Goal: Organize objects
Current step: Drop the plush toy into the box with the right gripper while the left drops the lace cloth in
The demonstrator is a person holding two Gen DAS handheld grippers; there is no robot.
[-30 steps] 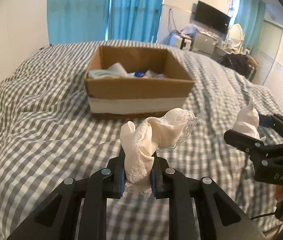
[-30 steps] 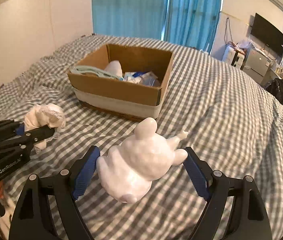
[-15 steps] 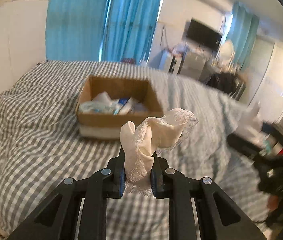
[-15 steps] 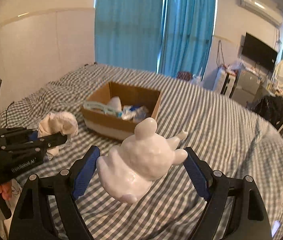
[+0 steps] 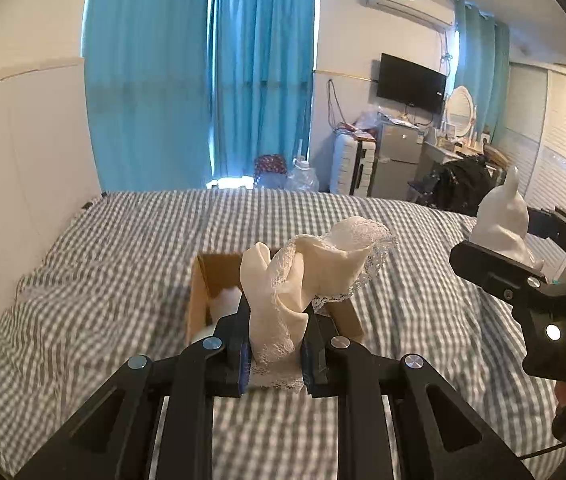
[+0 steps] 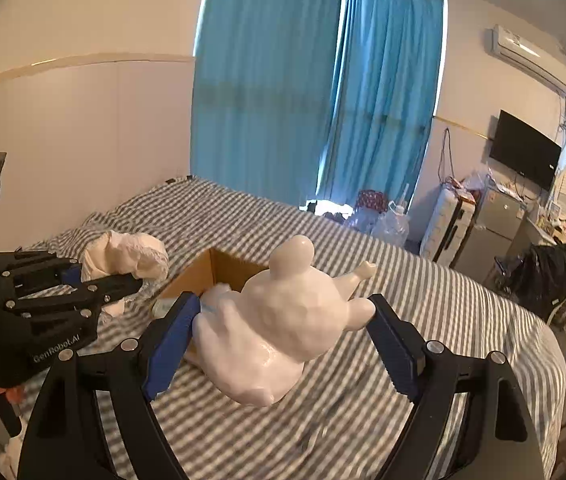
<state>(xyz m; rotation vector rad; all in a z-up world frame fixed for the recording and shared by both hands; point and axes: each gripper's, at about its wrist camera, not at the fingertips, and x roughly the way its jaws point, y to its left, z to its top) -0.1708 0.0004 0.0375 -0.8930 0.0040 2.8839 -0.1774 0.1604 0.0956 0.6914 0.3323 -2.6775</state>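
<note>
My left gripper (image 5: 275, 354) is shut on a cream lace-trimmed cloth (image 5: 307, 276), held high above the bed; it also shows in the right wrist view (image 6: 123, 258). My right gripper (image 6: 283, 340) is shut on a white animal figurine (image 6: 283, 320), seen at the right in the left wrist view (image 5: 503, 220). A cardboard box (image 5: 203, 292) sits on the checked bed, mostly hidden behind the cloth; in the right wrist view the box (image 6: 219, 270) lies behind the figurine.
The grey checked bed (image 5: 123, 260) fills the lower view. Blue curtains (image 5: 203, 72) hang behind it. A white wall (image 5: 23, 140) runs along the left. A TV, a small fridge, a suitcase and a black bag (image 5: 463, 188) stand at the far right.
Both grippers have risen and drawn back from the box, still holding the cloth and the figurine. The box now looks smaller and lower, partly hidden behind the held things.
</note>
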